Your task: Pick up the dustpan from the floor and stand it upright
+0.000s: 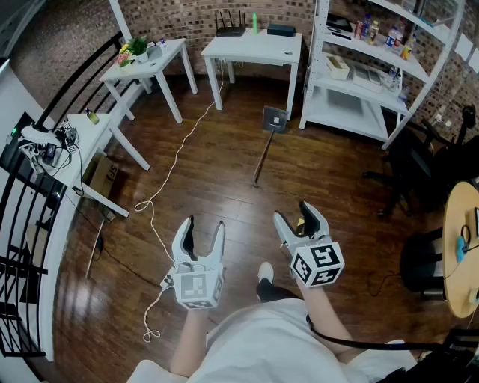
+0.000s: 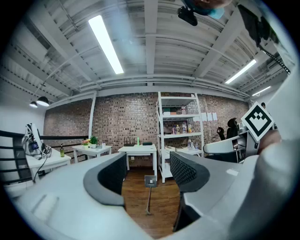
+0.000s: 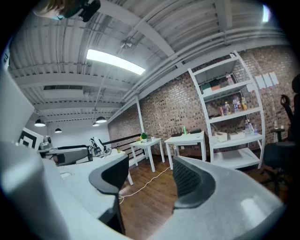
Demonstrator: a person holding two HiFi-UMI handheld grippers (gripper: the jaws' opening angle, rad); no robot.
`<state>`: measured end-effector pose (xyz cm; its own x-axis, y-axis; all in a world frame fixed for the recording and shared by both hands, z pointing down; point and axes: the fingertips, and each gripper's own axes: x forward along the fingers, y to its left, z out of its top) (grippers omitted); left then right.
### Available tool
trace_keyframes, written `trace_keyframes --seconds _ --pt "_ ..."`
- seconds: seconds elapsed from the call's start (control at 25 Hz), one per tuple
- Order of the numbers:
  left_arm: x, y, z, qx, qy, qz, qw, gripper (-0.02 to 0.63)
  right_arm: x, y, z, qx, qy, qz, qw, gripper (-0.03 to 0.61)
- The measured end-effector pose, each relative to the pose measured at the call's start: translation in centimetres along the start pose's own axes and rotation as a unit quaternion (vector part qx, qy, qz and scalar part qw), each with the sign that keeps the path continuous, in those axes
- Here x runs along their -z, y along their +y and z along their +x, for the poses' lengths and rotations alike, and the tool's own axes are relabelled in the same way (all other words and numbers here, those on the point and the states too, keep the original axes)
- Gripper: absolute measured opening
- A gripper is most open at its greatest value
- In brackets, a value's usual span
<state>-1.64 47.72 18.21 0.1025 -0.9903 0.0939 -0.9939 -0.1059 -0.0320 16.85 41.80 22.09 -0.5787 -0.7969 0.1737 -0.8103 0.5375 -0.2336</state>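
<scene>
On the dark wooden plank floor (image 1: pixel 224 172), near the white metal shelf unit (image 1: pixel 359 112), lies the grey long-handled dustpan (image 1: pixel 275 120), handle towards the person. Well short of it, the white left gripper (image 1: pixel 203 224) and white right gripper (image 1: pixel 293 213) gape wide, holding nothing.

— What sits at the top of my view?
— A white table (image 1: pixel 254 46) with a router (image 1: pixel 230 25), top centre, against the brick wall (image 1: pixel 179 15). Upper right, a white shelf unit (image 1: pixel 352 112) holds bottles (image 1: pixel 365 28).
— And on the left?
— I see a smaller table (image 1: pixel 150 67) bearing flowers (image 1: pixel 131 49), and a white cable (image 1: pixel 178 153) trailing down the wooden floor (image 1: pixel 224 179). A black chair (image 1: pixel 408 161) stands at right.
</scene>
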Motion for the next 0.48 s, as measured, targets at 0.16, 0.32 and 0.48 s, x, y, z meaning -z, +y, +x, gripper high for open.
trace_keyframes --seconds 0.16,0.32,0.48 --pt "-1.4 0.5 6.8 0.0 -0.012 0.012 0.9999 0.298 -2.4 -4.2 5.4 0.008 -0.009 0.004 1.0 0.282" --pt "0.5 0.6 12.2 0.012 0.0 0.008 0.9999 0.288 -0.7 -6.9 9.3 0.011 0.025 0.023 0.999 0.282" --pt "3.0 1.1 16.6 0.032 0.032 -0.002 0.999 0.288 2.2 -8.7 12.7 0.021 0.074 0.037 0.996 0.282"
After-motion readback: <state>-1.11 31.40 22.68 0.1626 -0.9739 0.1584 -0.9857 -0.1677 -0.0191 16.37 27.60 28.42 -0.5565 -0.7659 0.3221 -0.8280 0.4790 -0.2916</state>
